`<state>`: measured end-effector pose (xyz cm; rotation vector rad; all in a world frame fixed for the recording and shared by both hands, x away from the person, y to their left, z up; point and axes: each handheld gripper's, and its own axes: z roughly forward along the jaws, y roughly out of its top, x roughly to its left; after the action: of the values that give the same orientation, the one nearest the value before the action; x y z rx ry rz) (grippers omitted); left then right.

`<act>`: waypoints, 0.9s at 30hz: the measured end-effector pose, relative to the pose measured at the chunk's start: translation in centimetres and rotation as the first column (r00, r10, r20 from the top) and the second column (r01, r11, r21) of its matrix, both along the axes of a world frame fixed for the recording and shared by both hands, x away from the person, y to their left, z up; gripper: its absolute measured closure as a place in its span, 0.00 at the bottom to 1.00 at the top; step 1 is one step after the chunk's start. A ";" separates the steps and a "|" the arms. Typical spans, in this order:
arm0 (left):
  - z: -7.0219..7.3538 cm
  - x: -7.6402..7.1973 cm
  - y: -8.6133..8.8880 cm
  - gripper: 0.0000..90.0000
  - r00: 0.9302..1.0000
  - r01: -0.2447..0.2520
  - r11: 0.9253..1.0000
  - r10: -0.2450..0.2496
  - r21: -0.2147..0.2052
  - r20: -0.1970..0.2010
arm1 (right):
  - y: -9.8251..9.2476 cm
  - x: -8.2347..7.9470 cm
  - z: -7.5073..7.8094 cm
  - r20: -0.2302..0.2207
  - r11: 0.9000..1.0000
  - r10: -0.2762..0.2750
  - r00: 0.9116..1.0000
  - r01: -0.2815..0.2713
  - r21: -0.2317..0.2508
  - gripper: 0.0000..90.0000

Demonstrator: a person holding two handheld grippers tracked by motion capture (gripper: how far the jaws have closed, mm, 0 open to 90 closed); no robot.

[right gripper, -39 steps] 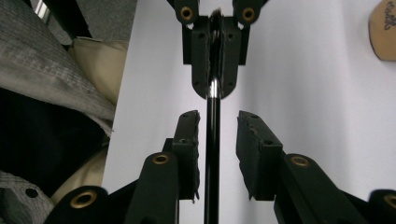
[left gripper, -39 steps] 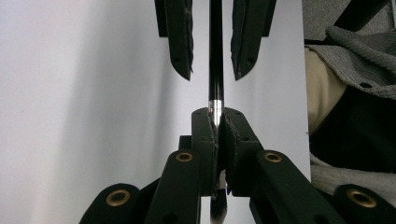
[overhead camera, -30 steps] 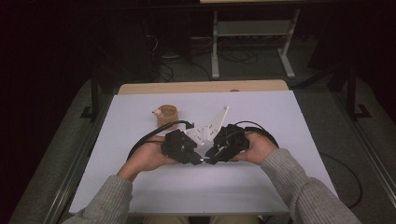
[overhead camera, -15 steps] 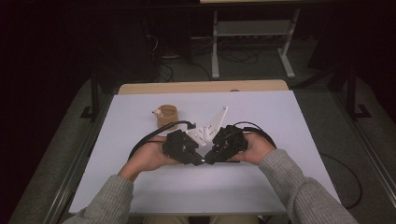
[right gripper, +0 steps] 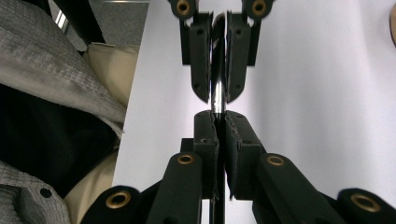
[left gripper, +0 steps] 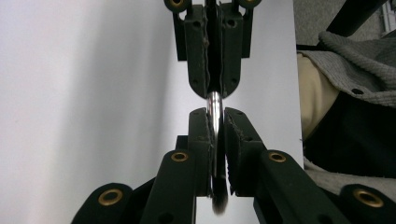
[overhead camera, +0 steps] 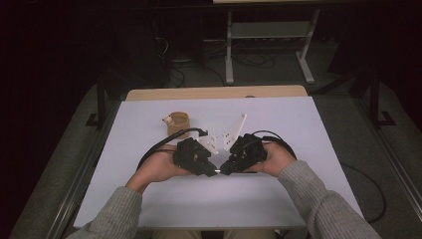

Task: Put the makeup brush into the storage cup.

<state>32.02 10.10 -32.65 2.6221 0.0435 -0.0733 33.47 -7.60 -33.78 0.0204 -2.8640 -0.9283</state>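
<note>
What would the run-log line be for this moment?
left gripper: shut on thin shiny metal rod | right gripper: shut on same rod | both over white table

Grey knit sleeves on both arms, chunky black tongs (overhead camera: 218,171) with brass-ringed screws, black cables looping behind.

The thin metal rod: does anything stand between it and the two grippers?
Nothing visible does. The left gripper and the right gripper are each shut directly on the thin metal rod, facing each other tip to tip above the white table.
</note>
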 end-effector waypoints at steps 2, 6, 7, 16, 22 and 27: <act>0.0 0.0 0.0 0.92 1.000 0.001 1.000 0.000 0.004 -0.003 | -0.1 0.0 -0.1 -0.006 1.000 -0.002 1.000 0.002 0.009 0.92; -0.2 -0.3 -0.2 0.93 0.999 -0.033 0.999 0.033 0.018 -0.022 | 0.6 0.5 -0.7 0.038 0.996 0.064 0.997 -0.066 0.052 0.90; -0.3 -0.2 -0.2 0.93 1.000 -0.025 0.999 0.026 0.020 -0.018 | 0.6 0.4 -0.7 0.031 0.998 0.054 0.998 -0.056 0.037 0.90; -0.2 -1.0 0.0 0.92 0.992 -0.100 0.995 0.101 0.014 -0.069 | 0.7 0.6 -1.0 0.033 0.994 0.079 0.996 -0.081 0.068 0.92; 0.3 0.1 0.7 0.79 1.000 -0.030 0.999 0.030 -0.033 -0.009 | -0.6 0.1 -1.2 -0.022 1.000 -0.010 1.000 0.010 0.006 0.92; 0.9 0.1 1.8 0.71 0.997 -0.074 0.995 0.075 -0.068 0.007 | -2.0 0.6 -1.5 -0.034 0.998 -0.050 0.998 0.051 0.028 0.92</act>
<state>32.10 11.87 -31.78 2.5498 0.1336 -0.0358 34.04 -9.58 -35.30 -0.0641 -2.8329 -0.9701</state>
